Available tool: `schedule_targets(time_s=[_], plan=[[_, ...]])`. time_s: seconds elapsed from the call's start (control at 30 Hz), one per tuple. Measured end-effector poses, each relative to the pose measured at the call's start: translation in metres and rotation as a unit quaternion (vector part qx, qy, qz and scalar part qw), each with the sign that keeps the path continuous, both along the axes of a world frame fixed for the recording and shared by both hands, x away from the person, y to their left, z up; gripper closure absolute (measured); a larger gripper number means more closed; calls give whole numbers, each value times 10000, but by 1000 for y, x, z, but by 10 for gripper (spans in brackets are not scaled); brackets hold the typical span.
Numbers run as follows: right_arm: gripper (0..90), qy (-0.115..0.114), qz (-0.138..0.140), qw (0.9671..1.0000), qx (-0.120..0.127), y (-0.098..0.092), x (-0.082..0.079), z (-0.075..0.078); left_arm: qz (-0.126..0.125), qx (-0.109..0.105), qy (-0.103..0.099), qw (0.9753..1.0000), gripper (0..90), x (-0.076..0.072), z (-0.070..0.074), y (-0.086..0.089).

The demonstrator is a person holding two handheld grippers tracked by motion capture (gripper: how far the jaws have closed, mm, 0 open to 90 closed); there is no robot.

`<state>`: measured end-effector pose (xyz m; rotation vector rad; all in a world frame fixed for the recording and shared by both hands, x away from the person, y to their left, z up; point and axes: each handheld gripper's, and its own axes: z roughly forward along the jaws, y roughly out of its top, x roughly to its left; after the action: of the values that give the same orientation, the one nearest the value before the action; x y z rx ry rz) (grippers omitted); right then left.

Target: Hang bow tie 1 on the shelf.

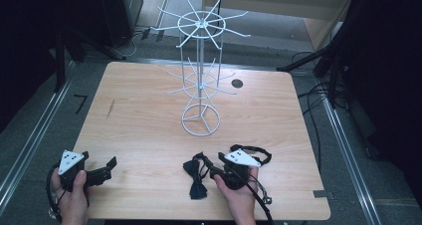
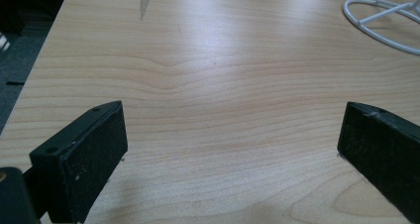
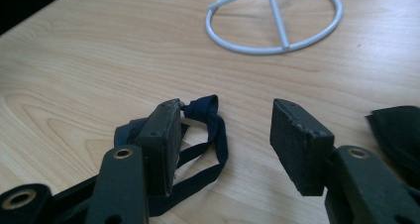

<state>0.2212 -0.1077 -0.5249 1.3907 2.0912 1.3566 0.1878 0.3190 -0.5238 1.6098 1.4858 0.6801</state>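
A wooden desk (image 1: 139, 130) carries a white wire rack (image 1: 200, 65) that stands upright near the middle, with a round base ring and two tiers of thin arms. In the high view the left gripper (image 1: 107, 168) sits at the near left corner of the desk, held by the person's left hand (image 1: 74, 197), and its jaws are apart with nothing between them. The left gripper view confirms this: the two black jaws stand wide open over bare wood, and a part of the rack's base ring (image 2: 381, 26) appears at the top right.

The right gripper (image 1: 211, 168) is at the near edge, right of the middle, held by the right hand (image 1: 241, 195). A dark bow tie (image 1: 195, 177) lies flat on the desk just to the left of it. From above I cannot tell if the jaws touch the strap. The right gripper view is clearer: the jaws are apart, and the dark blue strap (image 3: 210, 135) of the bow tie loops beside the left jaw and partly into the gap, but it is not clamped. This view also shows the base ring (image 3: 275, 16) ahead, and another dark item (image 3: 396, 130) at the right edge. In the high view this item looks like a black band (image 1: 259, 153) lying just behind the right gripper.
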Motion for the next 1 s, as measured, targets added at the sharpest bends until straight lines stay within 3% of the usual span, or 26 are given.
schedule_targets(time_s=[0.13,0.4,0.57,0.77,0.8,0.83,0.87,0.93,1.0], plan=[[483,95,50,9999,20,9,1,-2,-3,-10,-4,10000,0,0,0,0],[530,191,101,9991,-357,24,-1,-6,-14,-25,-37,10000,0,0,0,1],[567,416,27,9982,-425,23,0,-16,15,-47,-23,10000,0,0,0,2],[708,344,-28,9982,-491,17,-2,-19,37,-63,-11,10000,0,0,0,1],[795,312,26,9982,-518,15,-2,-20,45,-51,-15,10000,0,0,0,1],[795,312,26,9982,-518,15,-2,-20,43,-53,-20,10000,0,0,0,1],[883,320,86,9981,-520,12,-2,-20,40,-63,-28,10000,0,0,0,2],[900,342,121,9981,-489,12,-2,-20,60,-86,-52,9999,0,-1,0,2],[900,195,150,9984,-500,9,-3,-19,49,-88,-56,9999,0,-1,0,2]])
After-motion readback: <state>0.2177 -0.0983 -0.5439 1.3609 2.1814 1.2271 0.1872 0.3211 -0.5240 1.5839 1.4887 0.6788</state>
